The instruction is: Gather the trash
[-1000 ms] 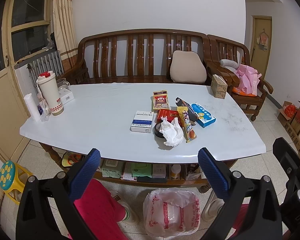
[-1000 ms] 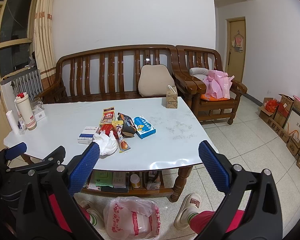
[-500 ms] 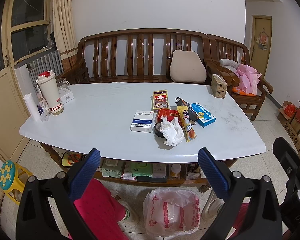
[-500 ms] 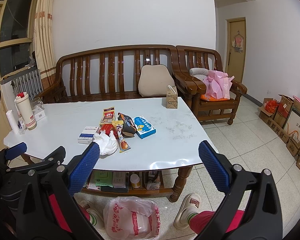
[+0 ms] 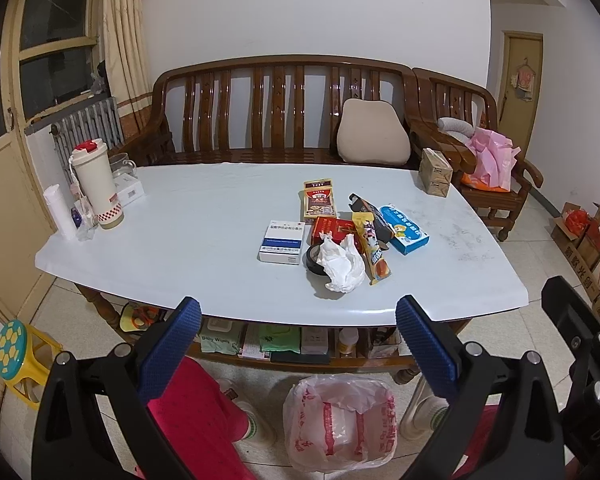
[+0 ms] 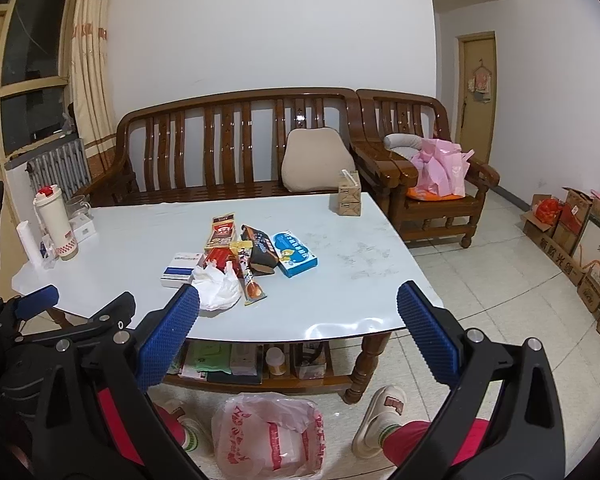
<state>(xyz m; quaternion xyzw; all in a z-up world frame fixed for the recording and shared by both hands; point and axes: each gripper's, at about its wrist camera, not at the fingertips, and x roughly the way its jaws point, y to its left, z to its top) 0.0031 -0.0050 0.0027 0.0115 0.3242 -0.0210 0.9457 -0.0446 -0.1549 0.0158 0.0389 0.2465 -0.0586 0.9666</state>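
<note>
Left wrist view: crumpled white tissue beside flat wrappers.

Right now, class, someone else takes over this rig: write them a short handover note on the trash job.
Left gripper: open, empty, short of the table.
Right gripper: open, empty.
Trash sits clustered mid-table: crumpled white tissue, snack wrapper, blue box, white-and-blue box, red packets.
Plastic bag stands open on the floor below.
Done: nothing collected.
Left: every piece into the bag.
</note>
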